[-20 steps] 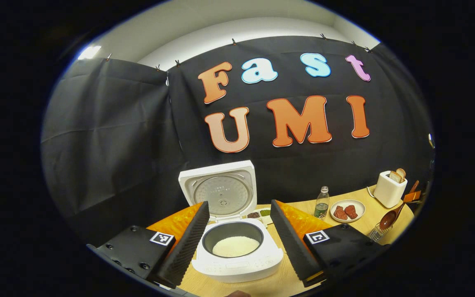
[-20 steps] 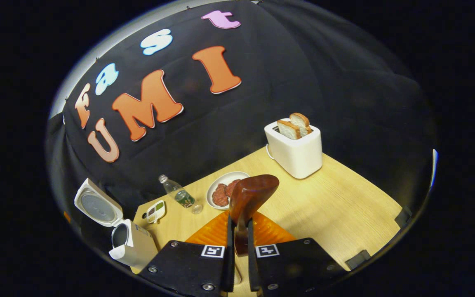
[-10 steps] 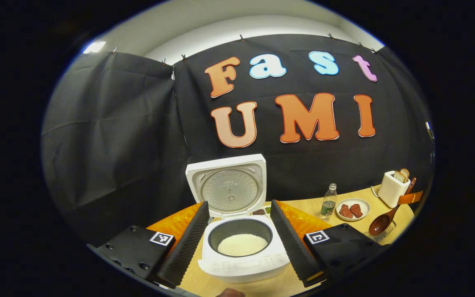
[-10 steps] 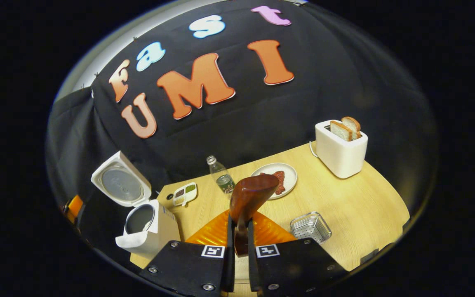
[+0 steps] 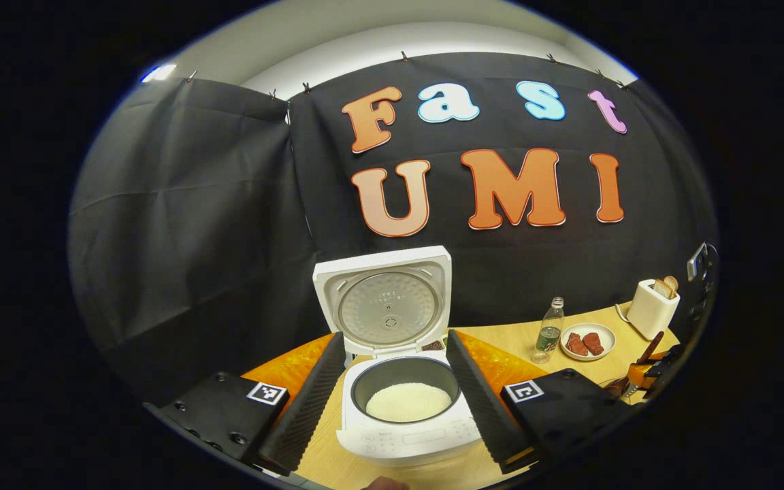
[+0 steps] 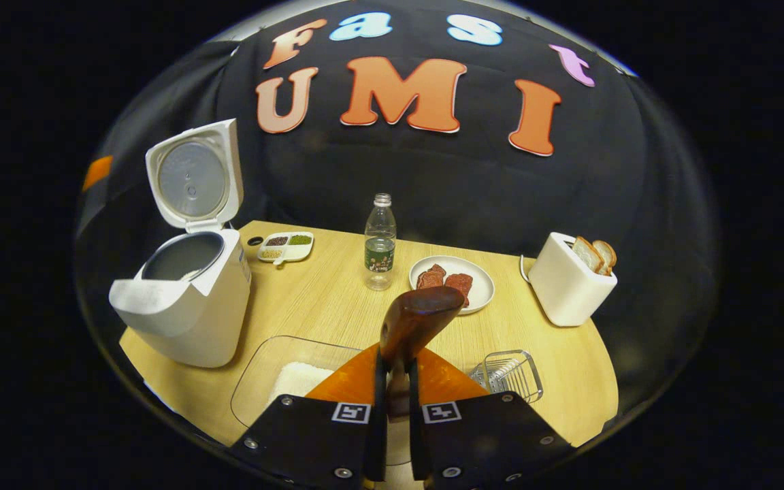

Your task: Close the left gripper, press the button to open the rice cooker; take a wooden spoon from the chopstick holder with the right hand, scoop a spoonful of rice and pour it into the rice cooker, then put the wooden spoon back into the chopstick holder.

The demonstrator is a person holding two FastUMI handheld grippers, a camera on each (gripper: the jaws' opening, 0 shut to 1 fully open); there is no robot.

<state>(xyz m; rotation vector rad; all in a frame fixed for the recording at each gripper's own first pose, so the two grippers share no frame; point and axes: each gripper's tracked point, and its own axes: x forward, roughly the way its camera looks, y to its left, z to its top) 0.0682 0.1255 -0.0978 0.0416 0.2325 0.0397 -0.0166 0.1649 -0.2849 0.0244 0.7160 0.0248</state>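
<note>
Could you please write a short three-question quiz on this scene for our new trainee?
1. True or false: the rice cooker has its lid shut.
2. What is the right gripper holding?
A. the water bottle
B. the wooden spoon
C. the toaster
3. Fill in: on the white plate lie two pieces of ____.

Key: 1 false, the lid stands up over a pot holding rice. 2 B, clamped between both fingers. 3 meat.
</note>
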